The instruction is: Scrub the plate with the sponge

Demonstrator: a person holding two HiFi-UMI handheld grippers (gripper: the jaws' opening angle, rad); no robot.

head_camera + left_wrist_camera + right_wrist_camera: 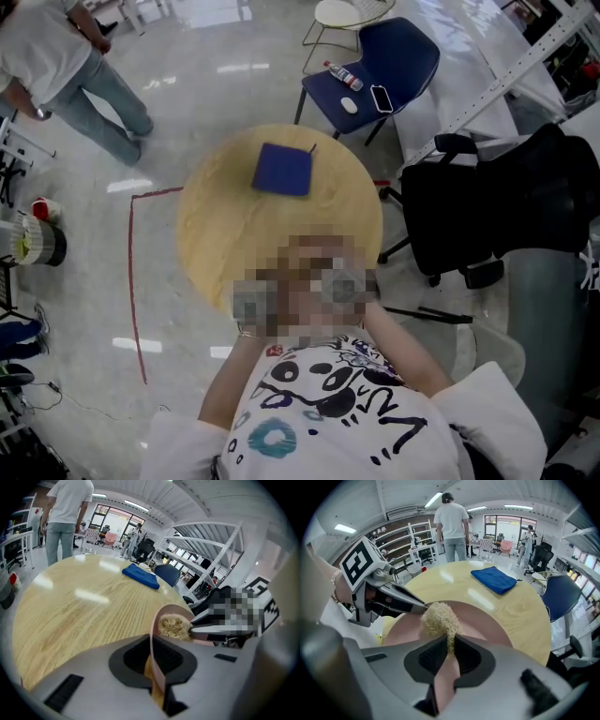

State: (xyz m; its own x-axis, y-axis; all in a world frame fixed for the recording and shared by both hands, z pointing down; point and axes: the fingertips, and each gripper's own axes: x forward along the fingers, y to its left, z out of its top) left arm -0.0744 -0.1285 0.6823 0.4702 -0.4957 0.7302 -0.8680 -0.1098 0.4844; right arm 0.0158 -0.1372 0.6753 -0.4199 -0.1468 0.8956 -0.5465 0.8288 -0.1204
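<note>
In the left gripper view my left gripper (154,660) is shut on the rim of a pink plate (156,634), which stands edge-on above the round wooden table (70,606). A tan fibrous sponge (174,626) presses on the plate's face, brought in from the right by my right gripper (220,630). From the right gripper view, my right gripper (450,656) is shut on the sponge (439,618), which rests against the plate (480,620). The left gripper (389,599) reaches the plate's edge from the left. A mosaic patch hides both grippers in the head view.
A folded blue cloth (282,170) lies on the far part of the table (225,234). Beyond it stands a blue chair (384,61) with small items on its seat, and a black office chair (497,202) is at the right. A person (66,75) stands at the far left.
</note>
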